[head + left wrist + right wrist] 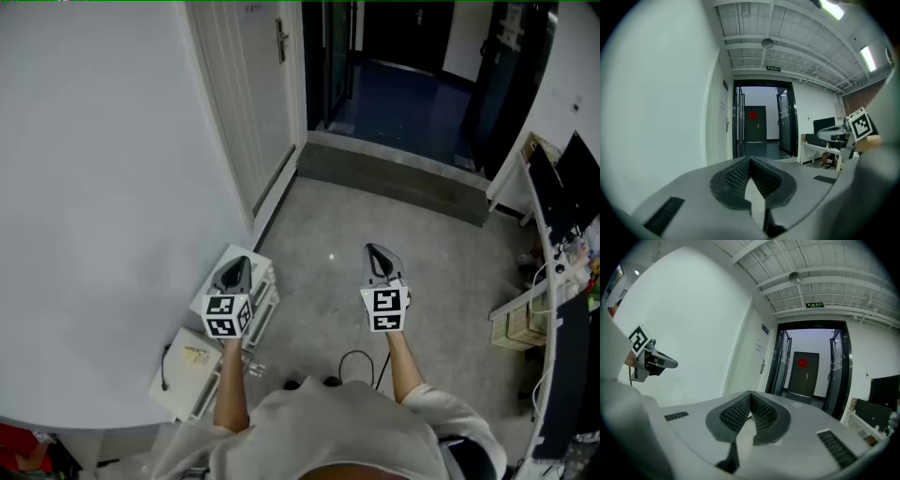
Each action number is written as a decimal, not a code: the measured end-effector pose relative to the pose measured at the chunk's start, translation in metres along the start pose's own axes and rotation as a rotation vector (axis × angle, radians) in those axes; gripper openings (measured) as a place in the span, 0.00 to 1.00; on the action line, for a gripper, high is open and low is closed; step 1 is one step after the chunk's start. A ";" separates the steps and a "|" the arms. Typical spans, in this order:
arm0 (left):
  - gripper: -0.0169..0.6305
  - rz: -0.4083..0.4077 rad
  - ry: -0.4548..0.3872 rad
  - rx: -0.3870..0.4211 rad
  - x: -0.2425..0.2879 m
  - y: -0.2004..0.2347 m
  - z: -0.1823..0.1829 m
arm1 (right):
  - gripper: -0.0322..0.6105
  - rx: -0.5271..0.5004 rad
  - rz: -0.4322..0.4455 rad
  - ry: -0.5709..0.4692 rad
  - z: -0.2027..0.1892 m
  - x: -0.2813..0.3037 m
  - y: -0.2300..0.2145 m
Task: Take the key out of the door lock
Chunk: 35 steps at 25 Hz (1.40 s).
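The white door (253, 103) stands in the wall ahead on the left, with its metal handle (281, 41) high on its right edge. The handle is small and far off in the left gripper view (727, 125) and the right gripper view (762, 366); no key can be made out at this distance. My left gripper (235, 263) is held low near the wall, jaws shut and empty. Level with it and further right, my right gripper (376, 251) is shut on nothing. Each gripper shows in the other's view: the right gripper (859, 124) and the left gripper (647, 357).
A white box (190, 367) and a white rack (265, 289) lie on the floor against the curved wall by my left hand. A black cable (358, 362) trails near my feet. Desks with monitors (555, 211) line the right. A dark open doorway (403, 66) with a raised threshold (394, 178) is ahead.
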State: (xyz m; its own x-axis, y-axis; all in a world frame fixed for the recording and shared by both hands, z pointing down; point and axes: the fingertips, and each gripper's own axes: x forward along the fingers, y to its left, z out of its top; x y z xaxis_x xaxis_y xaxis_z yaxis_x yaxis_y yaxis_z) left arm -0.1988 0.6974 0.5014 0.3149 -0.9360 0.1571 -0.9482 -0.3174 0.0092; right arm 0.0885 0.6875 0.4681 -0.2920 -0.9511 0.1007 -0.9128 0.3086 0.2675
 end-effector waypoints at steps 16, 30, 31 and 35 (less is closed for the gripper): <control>0.05 0.006 0.022 0.018 0.002 -0.027 0.000 | 0.09 0.033 0.043 -0.014 -0.006 -0.007 -0.017; 0.05 0.010 0.045 0.012 0.031 -0.070 -0.011 | 0.09 0.027 0.069 0.000 -0.031 -0.004 -0.053; 0.05 0.011 0.046 0.011 0.033 -0.070 -0.012 | 0.09 0.026 0.071 0.000 -0.032 -0.003 -0.053; 0.05 0.012 0.044 0.007 0.044 -0.071 -0.012 | 0.09 0.016 0.074 0.002 -0.034 0.006 -0.059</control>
State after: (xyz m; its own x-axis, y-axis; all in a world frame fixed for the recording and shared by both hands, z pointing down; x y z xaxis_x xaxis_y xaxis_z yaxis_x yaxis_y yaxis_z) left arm -0.1179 0.6810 0.5194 0.3008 -0.9324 0.2004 -0.9517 -0.3069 0.0002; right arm 0.1502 0.6643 0.4852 -0.3580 -0.9258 0.1216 -0.8933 0.3775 0.2441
